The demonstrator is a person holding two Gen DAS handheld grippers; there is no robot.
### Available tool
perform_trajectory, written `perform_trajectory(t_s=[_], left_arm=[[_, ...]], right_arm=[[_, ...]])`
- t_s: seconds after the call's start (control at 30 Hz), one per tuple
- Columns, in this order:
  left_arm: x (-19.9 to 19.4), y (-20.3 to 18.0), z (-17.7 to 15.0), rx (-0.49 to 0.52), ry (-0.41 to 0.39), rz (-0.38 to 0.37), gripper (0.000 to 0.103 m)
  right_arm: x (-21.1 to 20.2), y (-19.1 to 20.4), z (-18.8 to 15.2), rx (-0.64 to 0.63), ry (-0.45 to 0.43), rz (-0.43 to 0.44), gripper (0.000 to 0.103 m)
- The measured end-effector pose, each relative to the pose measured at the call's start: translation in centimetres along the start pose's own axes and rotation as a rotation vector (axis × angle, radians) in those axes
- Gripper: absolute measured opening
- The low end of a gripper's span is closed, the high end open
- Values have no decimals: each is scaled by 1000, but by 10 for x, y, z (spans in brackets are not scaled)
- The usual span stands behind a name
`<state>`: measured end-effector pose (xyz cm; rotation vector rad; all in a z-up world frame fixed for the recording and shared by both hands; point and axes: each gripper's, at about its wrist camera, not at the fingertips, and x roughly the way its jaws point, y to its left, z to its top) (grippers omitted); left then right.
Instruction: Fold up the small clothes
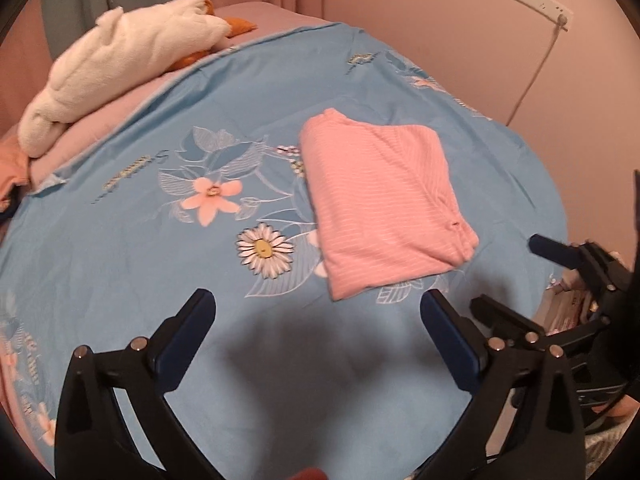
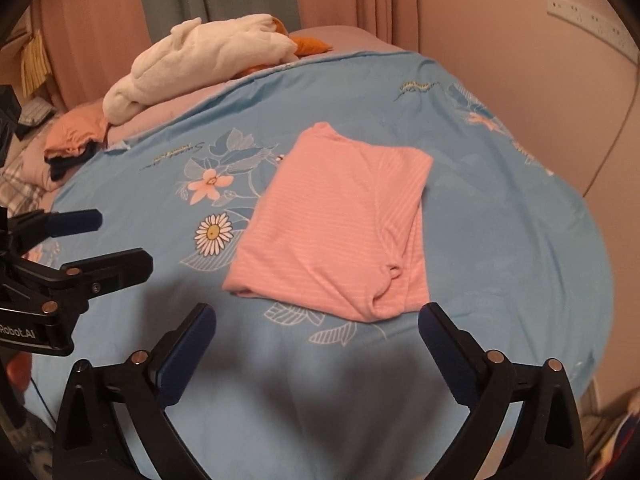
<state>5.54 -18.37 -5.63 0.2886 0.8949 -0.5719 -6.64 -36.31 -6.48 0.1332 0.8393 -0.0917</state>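
In the left wrist view, the pink garment (image 1: 382, 204) was seen folded into a compact packet on the blue bedcover (image 1: 160, 240), so this fold was judged nearly finished. The left gripper (image 1: 318, 316) was held above the cover with its jaws spread and nothing between them. The right gripper (image 1: 508, 276) was cut off at the edge.

In the right wrist view, the garment (image 2: 332, 232) lay just beyond the right gripper (image 2: 318, 320), whose jaws were spread and empty. A white pile (image 2: 200, 60) and an orange cloth (image 2: 74, 132) were seen farther off; whether they remained to be folded could not be told.
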Motion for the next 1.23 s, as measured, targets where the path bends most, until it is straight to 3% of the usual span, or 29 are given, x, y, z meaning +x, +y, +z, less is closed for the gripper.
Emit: perform_trajectory(t_s=[0.37, 1.23], left_arm=[[-18, -4, -2, -11, -1, -33, 102], [-24, -17, -6, 0, -2, -7, 103]], right_arm=[[-24, 9, 0, -2, -13, -44, 101], [-36, 6, -8, 22, -13, -74, 101]])
